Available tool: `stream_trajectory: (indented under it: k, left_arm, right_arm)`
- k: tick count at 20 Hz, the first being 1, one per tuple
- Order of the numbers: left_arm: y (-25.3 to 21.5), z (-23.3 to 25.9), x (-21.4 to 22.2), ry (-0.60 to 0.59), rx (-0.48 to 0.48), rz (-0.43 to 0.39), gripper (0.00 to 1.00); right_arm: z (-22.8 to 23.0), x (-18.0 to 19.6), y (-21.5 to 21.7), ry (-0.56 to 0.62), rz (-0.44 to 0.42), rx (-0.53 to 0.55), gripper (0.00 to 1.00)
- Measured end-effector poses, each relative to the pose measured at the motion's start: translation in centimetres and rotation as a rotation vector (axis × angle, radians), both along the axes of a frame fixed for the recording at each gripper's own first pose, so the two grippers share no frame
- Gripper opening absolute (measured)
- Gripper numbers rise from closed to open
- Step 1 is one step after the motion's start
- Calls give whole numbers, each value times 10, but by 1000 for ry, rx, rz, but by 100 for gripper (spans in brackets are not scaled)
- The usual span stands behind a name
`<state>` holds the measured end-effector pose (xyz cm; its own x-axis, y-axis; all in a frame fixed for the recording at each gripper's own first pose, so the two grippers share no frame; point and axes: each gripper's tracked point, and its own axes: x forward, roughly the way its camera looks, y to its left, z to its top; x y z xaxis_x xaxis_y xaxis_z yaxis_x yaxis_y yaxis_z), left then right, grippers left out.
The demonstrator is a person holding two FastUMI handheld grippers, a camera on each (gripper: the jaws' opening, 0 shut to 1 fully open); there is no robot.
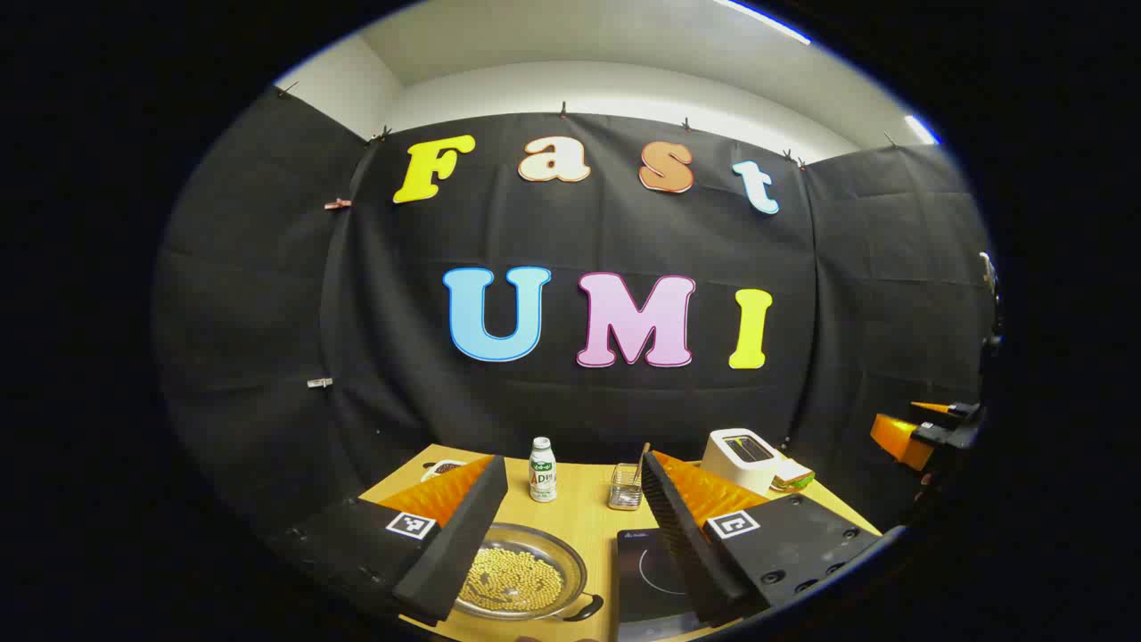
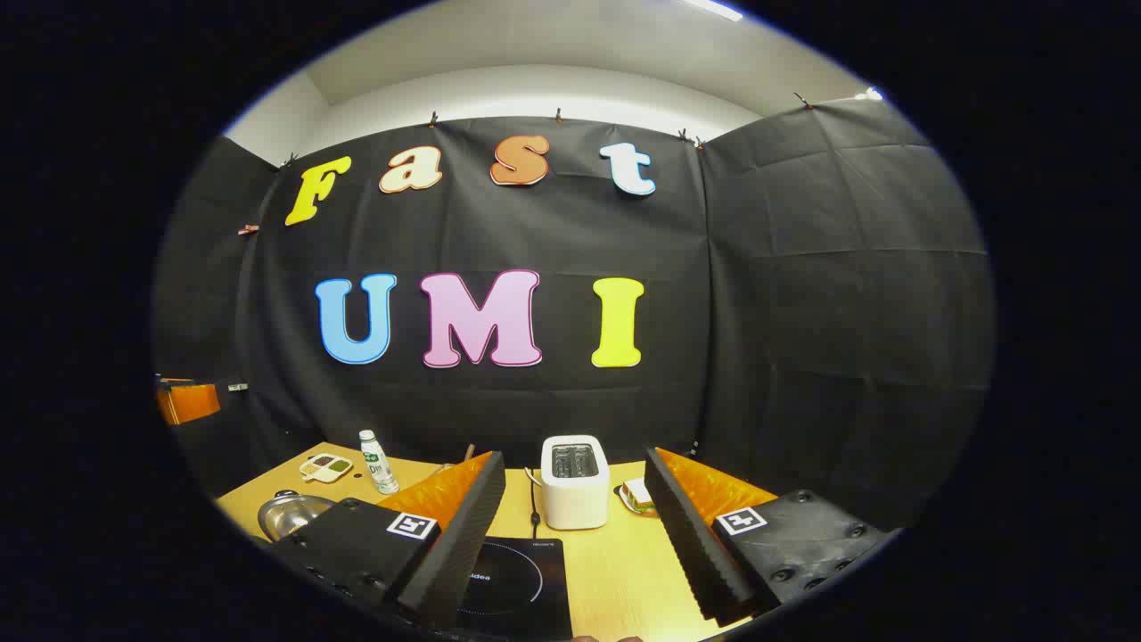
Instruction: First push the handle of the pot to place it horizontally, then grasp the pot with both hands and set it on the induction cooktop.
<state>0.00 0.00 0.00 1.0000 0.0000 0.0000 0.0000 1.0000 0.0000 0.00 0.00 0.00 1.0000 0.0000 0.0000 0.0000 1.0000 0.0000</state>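
Left tongs (image 1: 575,535) are held open above the worktop (image 1: 584,490); the pot (image 1: 521,575), filled with yellow beads, is seen at lower centre, left of the induction cooktop (image 1: 646,571). Right tongs (image 2: 575,544) are likewise open, the toaster (image 2: 575,481) framed between them. Small cooktop lettering cannot be made out.

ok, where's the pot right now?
On the wooden table, low in the left gripper view: the pot sits just left of the induction cooktop, not on it, between the left gripper fingers.
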Motion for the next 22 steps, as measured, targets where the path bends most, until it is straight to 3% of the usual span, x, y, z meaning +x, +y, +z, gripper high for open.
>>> stream_trajectory:
  k: [8,15,22]
  left_arm:
    - [18,-11,5,-4,1,-82,95]
    - [53,-22,7,12,16,-86,95]
    - [67,-40,2,38,16,-144,95]
  right_arm:
    - [0,-20,40,0,-21,0,97]
    - [3,-27,64,-7,-50,-6,98]
    - [2,-34,88,-15,-71,-31,98]
